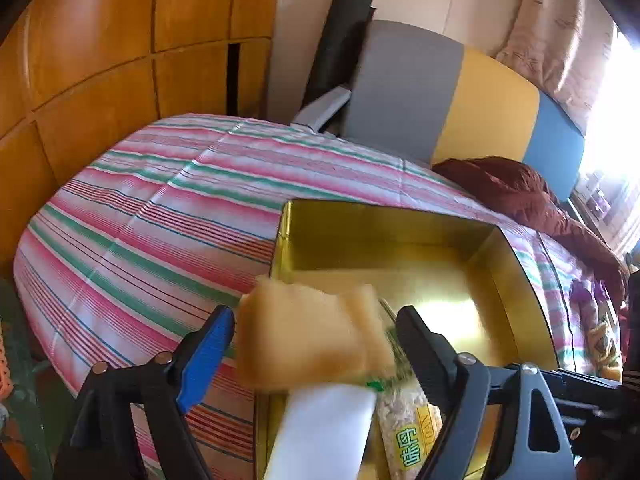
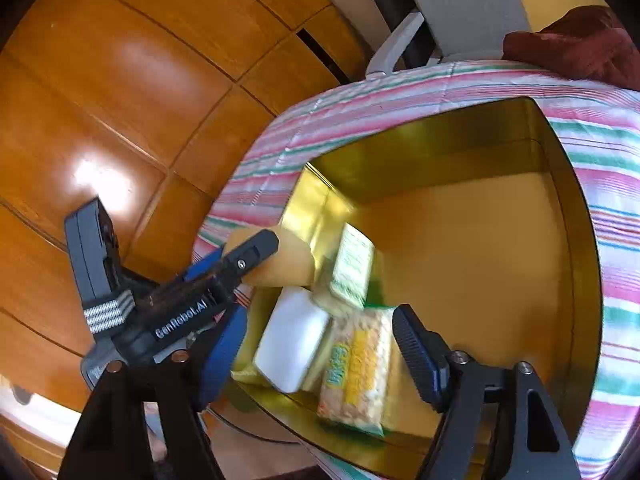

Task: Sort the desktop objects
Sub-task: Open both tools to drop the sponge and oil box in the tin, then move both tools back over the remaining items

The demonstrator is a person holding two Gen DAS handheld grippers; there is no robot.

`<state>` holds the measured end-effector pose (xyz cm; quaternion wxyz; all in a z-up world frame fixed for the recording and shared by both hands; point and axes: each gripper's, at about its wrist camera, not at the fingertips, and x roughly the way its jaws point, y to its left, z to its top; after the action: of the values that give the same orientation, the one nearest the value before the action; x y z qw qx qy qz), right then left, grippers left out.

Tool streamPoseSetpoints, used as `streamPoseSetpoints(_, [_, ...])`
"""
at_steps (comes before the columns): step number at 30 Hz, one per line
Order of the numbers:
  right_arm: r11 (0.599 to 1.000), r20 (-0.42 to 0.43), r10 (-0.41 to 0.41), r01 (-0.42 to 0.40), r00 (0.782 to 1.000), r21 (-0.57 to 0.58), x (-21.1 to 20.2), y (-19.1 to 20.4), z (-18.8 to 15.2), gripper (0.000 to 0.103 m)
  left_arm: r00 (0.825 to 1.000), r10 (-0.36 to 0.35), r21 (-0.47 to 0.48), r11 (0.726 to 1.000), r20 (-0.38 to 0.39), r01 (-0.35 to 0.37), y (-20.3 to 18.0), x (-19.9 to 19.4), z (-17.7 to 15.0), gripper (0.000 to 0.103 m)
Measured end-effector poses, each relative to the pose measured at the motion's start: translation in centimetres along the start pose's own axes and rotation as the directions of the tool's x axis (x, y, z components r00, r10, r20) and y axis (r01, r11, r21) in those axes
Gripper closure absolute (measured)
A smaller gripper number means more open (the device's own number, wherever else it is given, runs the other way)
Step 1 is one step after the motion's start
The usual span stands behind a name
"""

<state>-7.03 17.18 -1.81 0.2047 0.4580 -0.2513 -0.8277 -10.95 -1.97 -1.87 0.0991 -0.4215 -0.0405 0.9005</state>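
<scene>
On the striped tablecloth [image 1: 132, 216] sits a gold tin box [image 2: 580, 264], open-topped, and most of what the pictures show of the sorting has already gathered in its near left corner. A white block [image 2: 294, 338] lies there beside a packet of puffed-grain snack [image 2: 358, 372] with green and yellow print, and a smaller pale green packet [image 2: 352, 270] stands tilted just beyond them, blurred. The far and right parts of the box floor are bare.

The left gripper [image 1: 316, 344] has its fingers spread on either side of a tan sponge-like block [image 1: 308, 340]; neither pad visibly presses on it, and the block is blurred over the near left rim — whether it is dropping or resting there cannot be told. The right gripper [image 2: 316, 344] is also spread, hanging over the packets with nothing clamped between its fingers.

So the task reads as well along: several items are in the box, with the tan block at its edge and likely the one now being delivered. The cloth seen on the left and far side of the box carries no loose objects — a dark red cloth [image 1: 520, 192] lies at the far right edge, and something colourful at the right margin is too blurred to name, so what remains is uncertain.
</scene>
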Motion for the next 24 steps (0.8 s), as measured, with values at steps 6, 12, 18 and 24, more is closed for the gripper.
streamPoseSetpoints(6, [0.993,0.008,-0.086,0.086,0.996,-0.080,-1.7,0.9,-2.1,0.019,0.999,-0.006,-0.046,0.999,0.046,0.008,0.2,-1.0,-0.1,0.017])
streamPoseSetpoints(12, [0.954,0.087,-0.211,0.225,0.974,-0.197,-3.8,2.2,-3.6,0.010,0.991,0.028,-0.041,0.999,0.131,-0.023,-0.7,-4.0,-1.3,0.023])
streamPoseSetpoints(18, [0.934,0.133,-0.282,0.303,0.950,-0.187,-6.2,1.2,-5.4,0.009,0.994,-0.035,-0.043,0.998,0.103,0.039,-0.6,-2.8,-1.2,0.027])
streamPoseSetpoints(24, [0.928,0.171,-0.319,0.344,0.932,-0.145,-8.5,0.3,-6.3,0.009,0.988,-0.155,-0.025,0.988,-0.026,0.154,-2.1,0.5,-0.9,0.027])
